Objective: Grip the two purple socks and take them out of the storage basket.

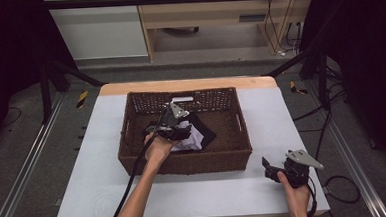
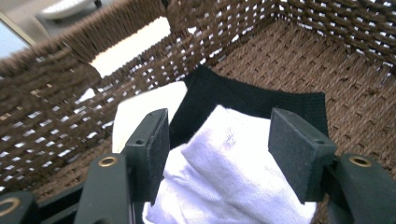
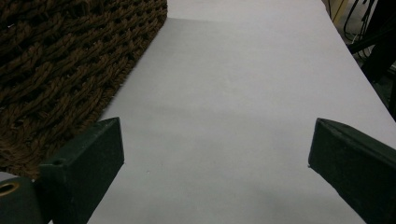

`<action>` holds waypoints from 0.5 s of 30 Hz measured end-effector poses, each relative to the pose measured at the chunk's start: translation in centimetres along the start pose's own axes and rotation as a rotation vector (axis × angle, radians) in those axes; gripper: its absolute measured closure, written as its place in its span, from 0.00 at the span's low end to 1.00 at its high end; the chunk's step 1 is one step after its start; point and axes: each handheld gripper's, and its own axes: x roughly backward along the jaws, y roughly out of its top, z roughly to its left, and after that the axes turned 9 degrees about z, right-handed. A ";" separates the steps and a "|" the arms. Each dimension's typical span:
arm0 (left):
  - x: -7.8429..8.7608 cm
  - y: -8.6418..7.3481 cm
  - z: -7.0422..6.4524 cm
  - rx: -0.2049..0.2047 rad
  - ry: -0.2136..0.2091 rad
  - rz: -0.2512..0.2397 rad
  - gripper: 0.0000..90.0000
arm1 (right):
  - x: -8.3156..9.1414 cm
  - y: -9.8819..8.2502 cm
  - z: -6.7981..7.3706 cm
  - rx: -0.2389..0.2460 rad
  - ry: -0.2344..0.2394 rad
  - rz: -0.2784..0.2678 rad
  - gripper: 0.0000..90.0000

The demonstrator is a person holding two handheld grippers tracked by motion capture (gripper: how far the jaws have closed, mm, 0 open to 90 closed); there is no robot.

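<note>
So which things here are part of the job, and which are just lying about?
In play:
left gripper, jaws open either side of the white cloth
black cloth under it
wicker basket holding both

Idle:
right gripper, open over the bare table

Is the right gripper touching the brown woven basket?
Apart. The high view shows the right gripper over the white table, right of the brown woven basket, with bare tabletop between them.
</note>
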 end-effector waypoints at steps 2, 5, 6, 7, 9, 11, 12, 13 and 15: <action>-0.4 0.0 0.2 0.012 -0.023 0.030 0.43 | 0.0 0.0 0.0 -0.002 -0.002 -0.001 0.04; -0.7 -0.1 0.1 0.014 -0.029 0.056 0.44 | 0.0 0.0 0.0 -0.001 -0.003 0.000 0.04; -0.7 -0.1 0.1 0.014 -0.029 0.056 0.45 | 0.0 0.0 0.0 -0.001 -0.003 0.000 0.04; -0.9 -0.1 0.1 0.012 -0.029 0.067 0.45 | 0.0 0.0 0.0 -0.001 -0.003 0.001 0.04; -1.1 0.0 0.1 0.010 -0.044 0.085 0.47 | 0.0 0.0 0.0 -0.001 -0.003 0.001 0.04; -1.4 0.0 0.0 0.005 -0.049 0.110 0.49 | 0.0 0.0 0.0 -0.002 -0.003 0.001 0.04; -1.4 0.0 0.0 0.002 -0.052 0.120 0.52 | 0.0 0.0 0.0 0.001 -0.005 0.001 0.04; -1.5 0.0 0.0 0.001 -0.052 0.129 0.55 | -0.1 0.0 0.0 0.001 -0.004 0.002 0.04; -1.5 0.0 0.0 -0.003 -0.061 0.145 0.62 | -0.1 0.0 0.0 0.001 -0.004 0.001 0.04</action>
